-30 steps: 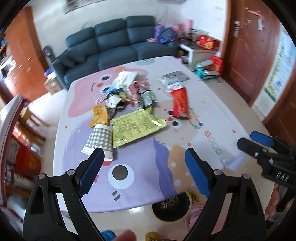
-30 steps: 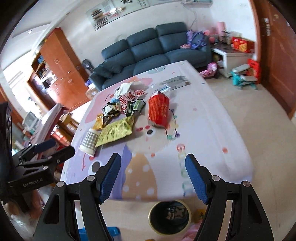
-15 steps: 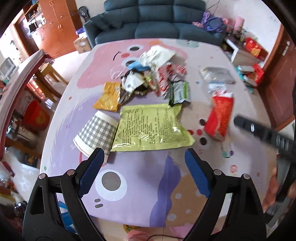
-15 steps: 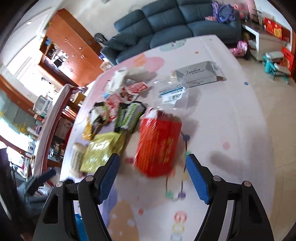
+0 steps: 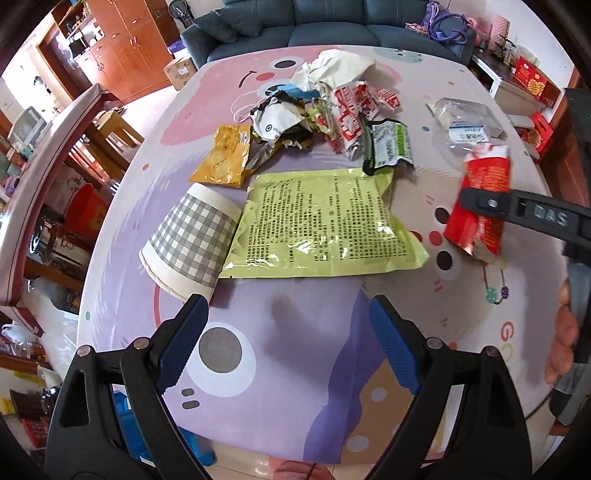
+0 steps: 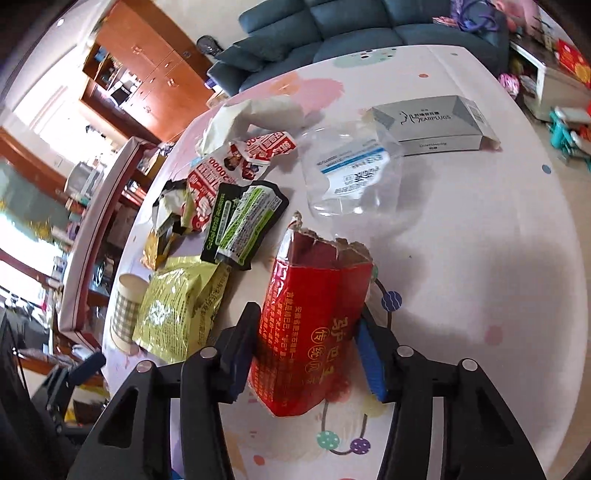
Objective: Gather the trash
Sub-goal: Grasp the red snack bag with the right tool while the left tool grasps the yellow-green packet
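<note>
My right gripper (image 6: 306,321) is shut on the lower part of a torn red snack packet (image 6: 314,295), its blue pads pressing both sides. In the left wrist view the same red packet (image 5: 484,177) lies at the right, crossed by a right finger (image 5: 524,210). My left gripper (image 5: 286,306) hangs open over the table's near edge, nothing between its fingers. Just beyond it lie a checked paper cup (image 5: 192,240) on its side and a flat yellow-green packet (image 5: 321,225). Farther back sit a yellow packet (image 5: 225,158) and a heap of crumpled wrappers (image 5: 332,107).
A cartoon-print cloth (image 5: 295,369) covers the table. A clear plastic bag (image 6: 351,173) and a grey earplug box (image 6: 436,125) lie beyond the red packet. A hand (image 5: 565,343) shows at the right edge. A dark sofa (image 6: 332,22) and wooden cabinets (image 6: 147,66) stand behind.
Both grippers moved forward over the table. The right gripper came down onto the red packet and its fingers narrowed onto it. The left gripper stayed open.
</note>
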